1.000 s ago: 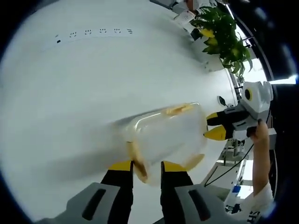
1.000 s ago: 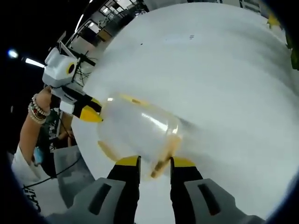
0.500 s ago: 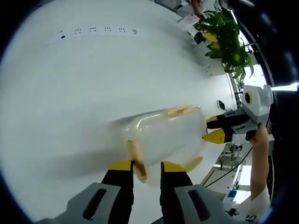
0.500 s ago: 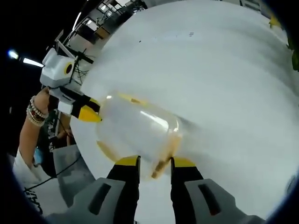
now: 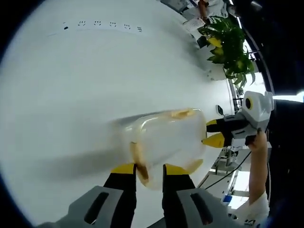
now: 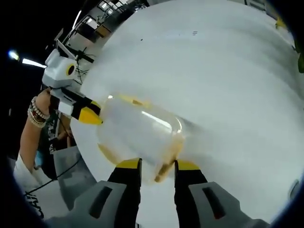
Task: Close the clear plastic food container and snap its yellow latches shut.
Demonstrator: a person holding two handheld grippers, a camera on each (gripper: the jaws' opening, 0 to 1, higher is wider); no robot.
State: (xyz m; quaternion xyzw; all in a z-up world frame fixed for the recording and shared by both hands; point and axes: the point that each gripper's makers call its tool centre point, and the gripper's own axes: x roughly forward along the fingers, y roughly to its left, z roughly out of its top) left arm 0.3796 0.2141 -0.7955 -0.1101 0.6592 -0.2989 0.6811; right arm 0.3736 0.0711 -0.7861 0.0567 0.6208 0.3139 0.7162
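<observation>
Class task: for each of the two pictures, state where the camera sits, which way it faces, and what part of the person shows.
Left gripper view: rides the left gripper, faces along its fingers at the clear container on the white table; the person's forearm holds the right gripper.
Right gripper view: rides the right gripper, faces the container's opposite end; a braceleted wrist holds the left gripper.
Shared: container, table, each other's gripper.

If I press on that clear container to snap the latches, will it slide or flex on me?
The clear container looks empty, so probably light. The white table looks smooth, so it may slide unless braced from both ends. Its thin, translucent walls could flex under the left gripper and right gripper.
</observation>
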